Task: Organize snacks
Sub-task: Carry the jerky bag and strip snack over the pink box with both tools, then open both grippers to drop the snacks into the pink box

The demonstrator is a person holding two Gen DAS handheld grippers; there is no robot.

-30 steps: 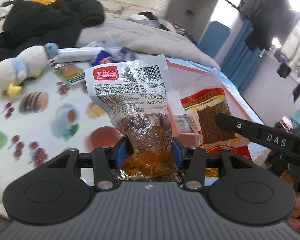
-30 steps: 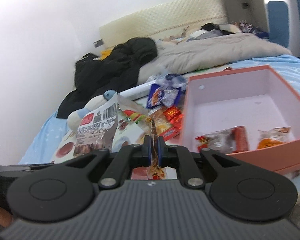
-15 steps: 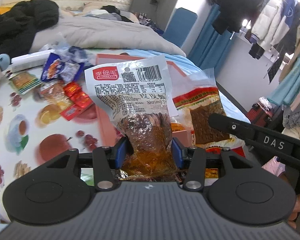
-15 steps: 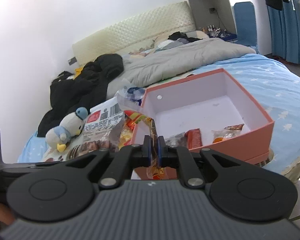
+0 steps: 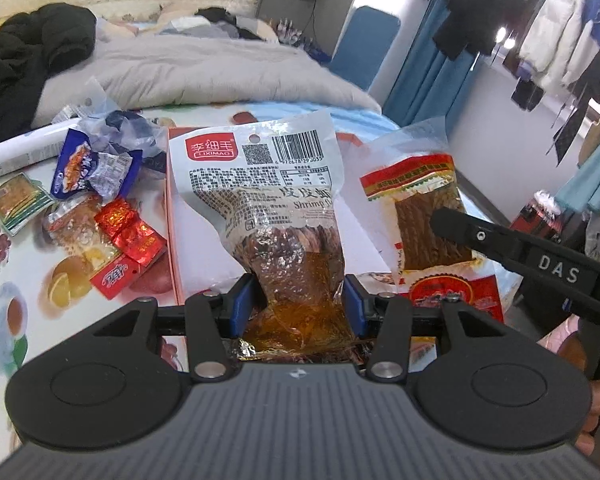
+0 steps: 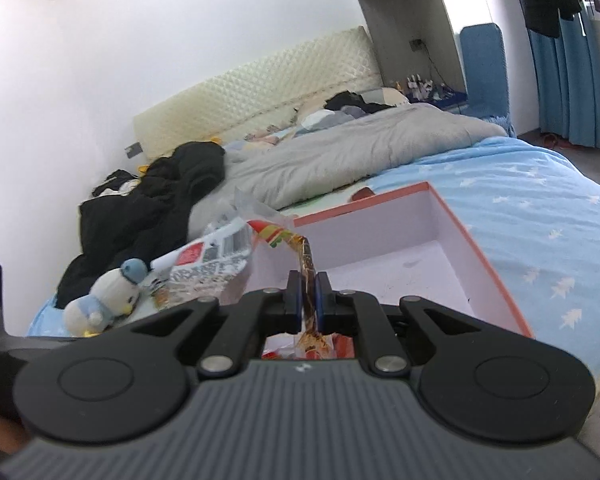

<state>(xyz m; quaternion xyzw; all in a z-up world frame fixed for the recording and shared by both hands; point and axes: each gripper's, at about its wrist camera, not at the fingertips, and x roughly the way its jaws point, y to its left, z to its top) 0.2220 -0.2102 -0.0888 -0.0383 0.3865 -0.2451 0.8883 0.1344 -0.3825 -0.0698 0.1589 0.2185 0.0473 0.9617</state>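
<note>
My left gripper point(image 5: 298, 306) is shut on a clear shrimp snack bag point(image 5: 268, 196) with a red logo and a barcode, held upright over the pink box point(image 5: 171, 216). My right gripper point(image 6: 309, 304) is shut on a flat packet of brown strips point(image 6: 306, 264) with a red and green top, seen edge-on above the pink box point(image 6: 480, 248). In the left wrist view that strip packet point(image 5: 424, 208) hangs to the right of the shrimp bag, with the right gripper's black arm crossing it. The shrimp bag point(image 6: 208, 264) shows at left in the right wrist view.
Loose snacks lie left of the box on the fruit-print cloth: red packets point(image 5: 132, 236), a blue wrapper point(image 5: 88, 168), a green-edged packet point(image 5: 16, 200). A plush penguin point(image 6: 108, 300), black clothes point(image 6: 156, 200) and a grey duvet point(image 6: 340, 160) lie beyond. The bed edge drops off at right.
Both grippers have carried their packets to the right, from beside the plush penguin to over the pink box. The box now fills the space under and ahead of them. Both grips are unchanged.
</note>
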